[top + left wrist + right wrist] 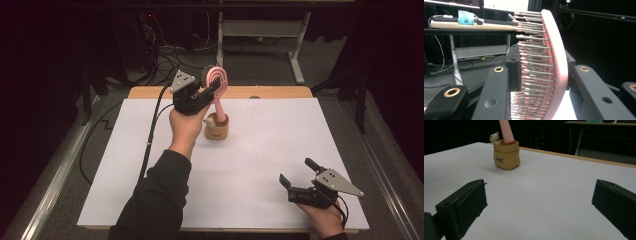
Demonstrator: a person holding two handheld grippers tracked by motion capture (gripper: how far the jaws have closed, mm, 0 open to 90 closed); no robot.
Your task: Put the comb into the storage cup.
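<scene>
High view: a pink plastic bristled hairbrush (218,82), judged light and stiff, is clamped at its head by the left gripper (212,87); the right gripper (299,175) is held released.

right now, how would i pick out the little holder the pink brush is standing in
Start at the white table and look toward its far edge, just right of the left gripper. There a small tan holder shaped like a sack stands on the white top, with the handle of the pink hairbrush down inside it. It has a tiny cream animal figure on its rim and small dark lettering on its side.
</scene>
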